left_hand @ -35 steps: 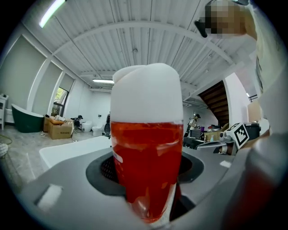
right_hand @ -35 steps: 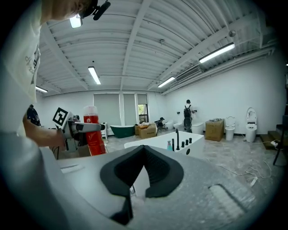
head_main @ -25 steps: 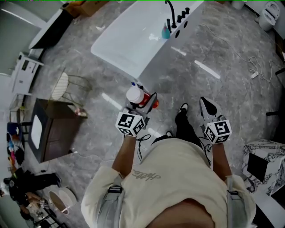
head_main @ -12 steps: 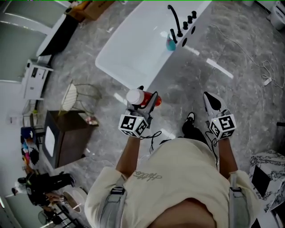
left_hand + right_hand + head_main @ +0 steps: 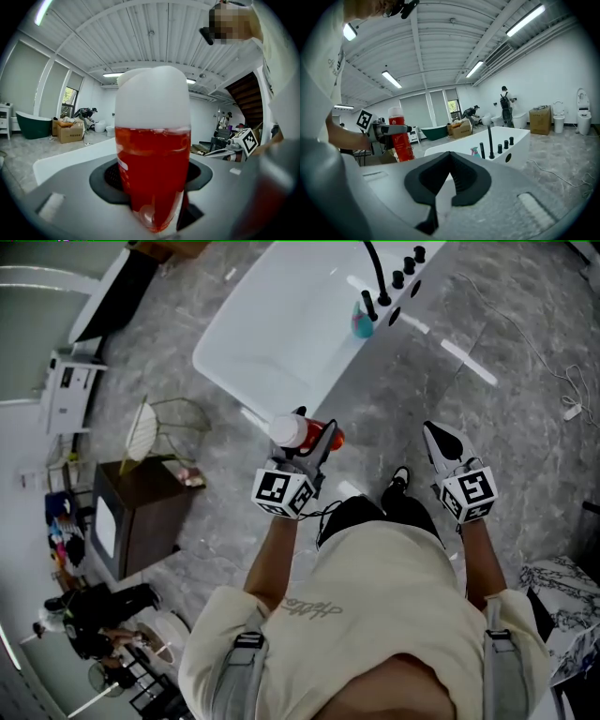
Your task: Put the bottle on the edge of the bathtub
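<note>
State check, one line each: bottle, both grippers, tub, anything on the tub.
red bottle: capped, upright, held in the air, not yet on the tub.
left gripper: shut on the red bottle.
right gripper: jaws together, empty.
bathtub: edge nearest the person bare.
teal bottle: standing on the bathtub's edge beside the black faucet.

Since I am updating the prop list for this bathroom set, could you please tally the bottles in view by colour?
Red: 1, the red bottle gripped in the left tool
Teal: 1, the teal bottle on the white bathtub rim by the faucet
Total: 2
</note>
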`<state>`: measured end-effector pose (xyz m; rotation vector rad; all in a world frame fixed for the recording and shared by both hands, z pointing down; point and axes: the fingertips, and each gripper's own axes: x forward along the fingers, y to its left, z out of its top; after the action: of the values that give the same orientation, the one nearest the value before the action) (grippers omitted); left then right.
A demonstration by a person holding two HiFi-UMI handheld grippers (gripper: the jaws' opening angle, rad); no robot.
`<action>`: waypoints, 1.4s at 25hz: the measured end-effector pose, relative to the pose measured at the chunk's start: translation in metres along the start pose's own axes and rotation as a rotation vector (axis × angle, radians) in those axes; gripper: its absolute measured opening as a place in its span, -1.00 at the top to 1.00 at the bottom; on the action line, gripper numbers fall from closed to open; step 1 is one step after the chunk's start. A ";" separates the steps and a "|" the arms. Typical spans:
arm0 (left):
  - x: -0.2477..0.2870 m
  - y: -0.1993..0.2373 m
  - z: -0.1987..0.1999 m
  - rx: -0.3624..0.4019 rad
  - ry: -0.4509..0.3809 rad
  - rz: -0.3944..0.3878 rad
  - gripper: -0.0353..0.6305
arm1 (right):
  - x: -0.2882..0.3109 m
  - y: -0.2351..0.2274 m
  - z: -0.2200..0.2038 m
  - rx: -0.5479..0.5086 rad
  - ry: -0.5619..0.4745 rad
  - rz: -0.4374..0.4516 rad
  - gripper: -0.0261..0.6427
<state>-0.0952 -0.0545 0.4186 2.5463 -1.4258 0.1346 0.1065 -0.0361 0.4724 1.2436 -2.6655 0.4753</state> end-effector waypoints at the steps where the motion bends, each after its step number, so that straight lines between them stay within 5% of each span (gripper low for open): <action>1: 0.003 0.001 -0.002 -0.005 0.003 0.001 0.00 | 0.003 0.001 -0.001 0.004 0.009 0.006 0.92; 8: 0.025 0.022 -0.001 -0.012 0.008 -0.027 0.00 | 0.033 0.006 0.000 0.015 0.064 0.028 0.92; 22: 0.133 0.116 -0.013 0.141 0.034 -0.156 0.00 | 0.132 -0.007 0.066 -0.040 0.050 -0.099 0.92; 35: 0.233 0.170 -0.138 0.148 0.094 -0.094 0.00 | 0.140 -0.051 -0.059 0.331 0.250 -0.124 0.92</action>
<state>-0.1135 -0.3018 0.6211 2.6796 -1.3038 0.3516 0.0565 -0.1463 0.5778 1.3198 -2.3497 1.0117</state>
